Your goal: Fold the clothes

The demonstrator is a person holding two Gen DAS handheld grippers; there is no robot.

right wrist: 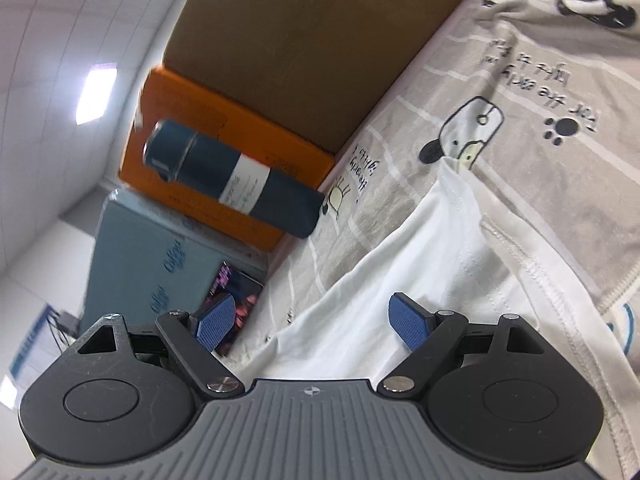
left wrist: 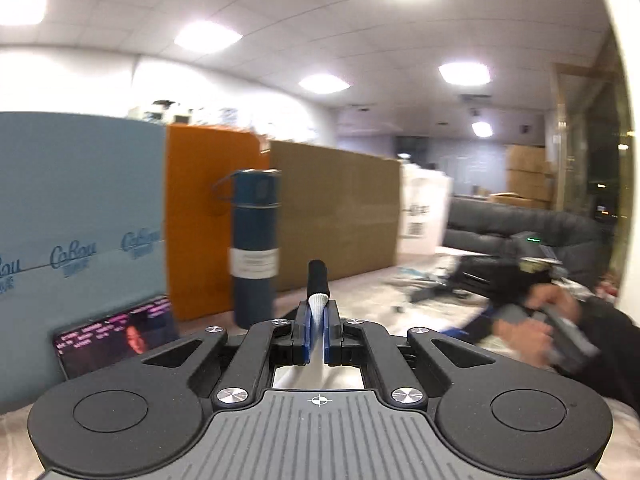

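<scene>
While pinching white cloth (left wrist: 318, 308), left tongs (left wrist: 318, 334); right tongs (right wrist: 312, 320) wide over white shirt (right wrist: 440, 248)

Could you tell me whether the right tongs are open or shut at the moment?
Open: the right tongs hold their blue pads wide apart above the white garment, gripping nothing.

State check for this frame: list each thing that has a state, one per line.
left gripper: shut on white cloth.
right gripper: open, nothing between the pads.
white garment: lying partly spread on the printed sheet.
blue flask: upright, lid on.
phone: screen lit.
</scene>
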